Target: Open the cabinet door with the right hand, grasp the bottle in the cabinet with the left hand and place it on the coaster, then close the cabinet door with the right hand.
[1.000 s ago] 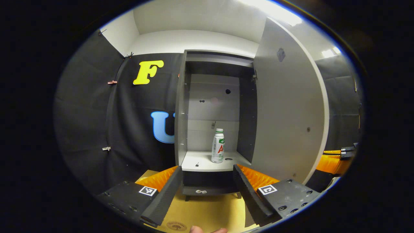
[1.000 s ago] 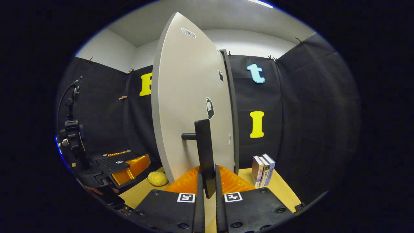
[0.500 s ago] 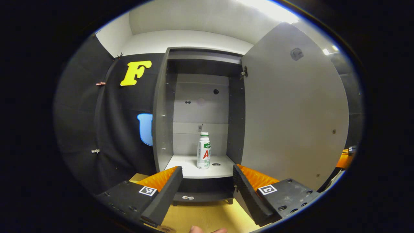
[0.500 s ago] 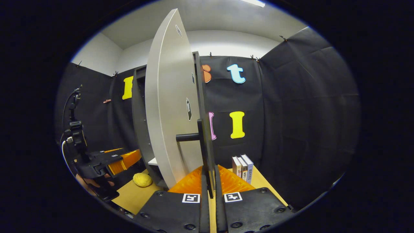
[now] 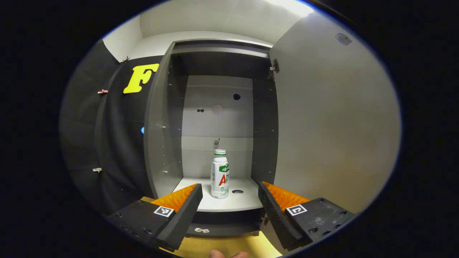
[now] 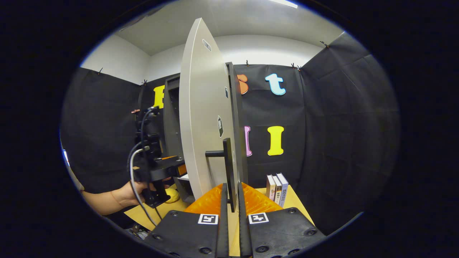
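Observation:
The grey cabinet [image 5: 163, 125] stands open, its door [image 5: 333, 125] swung out to the right. A white bottle [image 5: 219, 174] with a green cap stands upright on the cabinet's floor shelf. My left gripper [image 5: 229, 202] is open just in front of the shelf edge, and the bottle is centred beyond the gap, untouched. In the right gripper view the door [image 6: 204, 118] is seen edge-on. My right gripper [image 6: 230, 191] is shut on the lower end of the dark door handle [image 6: 228, 168]. The left gripper [image 6: 157, 172], held by a hand [image 6: 131, 191], reaches into the cabinet opening.
Three books [image 6: 277, 186] stand upright on the wooden table [image 6: 296, 204] right of the door. A yellow soft object [image 6: 174, 195] lies on the table near the cabinet's foot. Black cloth walls close the booth on all sides.
The left gripper has moved forward, so the cabinet and bottle loom larger. The door has swung wider with the right gripper still on its handle.

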Motion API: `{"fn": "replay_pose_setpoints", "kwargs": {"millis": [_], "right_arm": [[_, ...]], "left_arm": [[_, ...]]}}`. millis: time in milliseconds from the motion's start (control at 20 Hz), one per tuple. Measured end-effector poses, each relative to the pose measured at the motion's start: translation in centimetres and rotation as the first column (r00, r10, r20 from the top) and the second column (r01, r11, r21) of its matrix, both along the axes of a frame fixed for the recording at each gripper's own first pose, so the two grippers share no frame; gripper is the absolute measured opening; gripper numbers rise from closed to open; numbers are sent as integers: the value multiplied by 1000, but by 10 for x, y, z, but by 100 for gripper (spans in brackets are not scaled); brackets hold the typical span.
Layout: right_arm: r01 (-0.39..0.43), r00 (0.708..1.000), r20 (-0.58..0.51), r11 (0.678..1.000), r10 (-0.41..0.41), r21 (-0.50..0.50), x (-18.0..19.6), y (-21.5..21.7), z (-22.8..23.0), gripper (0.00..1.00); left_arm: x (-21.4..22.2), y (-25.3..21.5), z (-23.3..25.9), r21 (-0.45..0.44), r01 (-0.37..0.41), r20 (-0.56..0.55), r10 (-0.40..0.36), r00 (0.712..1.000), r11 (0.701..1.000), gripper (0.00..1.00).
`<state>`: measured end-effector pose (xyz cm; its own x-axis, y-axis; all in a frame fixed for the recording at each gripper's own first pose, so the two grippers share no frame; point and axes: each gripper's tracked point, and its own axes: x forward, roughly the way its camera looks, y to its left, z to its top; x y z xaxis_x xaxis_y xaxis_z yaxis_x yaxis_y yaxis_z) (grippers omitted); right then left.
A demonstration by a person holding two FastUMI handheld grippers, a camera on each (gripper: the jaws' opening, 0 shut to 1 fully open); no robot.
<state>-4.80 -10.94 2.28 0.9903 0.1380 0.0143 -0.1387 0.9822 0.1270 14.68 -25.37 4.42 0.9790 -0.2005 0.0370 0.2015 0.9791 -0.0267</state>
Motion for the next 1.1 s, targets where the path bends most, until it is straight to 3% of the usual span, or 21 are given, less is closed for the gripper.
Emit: {"fn": "replay_pose_setpoints", "kwargs": {"millis": [100,150,300,500,800,1100], "right_arm": [[50,999,1,999,-50,-5,-6,-20,-2,25],[74,997,-14,997,-75,-9,-4,-29,-7,36],[150,988,-28,988,-151,-33,-9,-58,-16,99],[184,982,50,983,-182,-25,-1,-79,-8,97],[257,966,16,966,-256,-33,4,-111,-21,100],[306,952,18,952,-306,-1,10,-130,-21,98]], "left_arm": [[23,-6,-1,7,-6,10,6,1000,1000,98],[35,-9,-4,11,-10,12,10,1000,1000,98],[70,-18,-5,34,-14,16,13,1000,999,98],[112,-21,-17,63,-31,9,30,1000,998,98],[172,-15,-40,69,-85,-1,85,996,994,98],[220,-18,-58,44,-85,-27,86,996,995,99]]}}
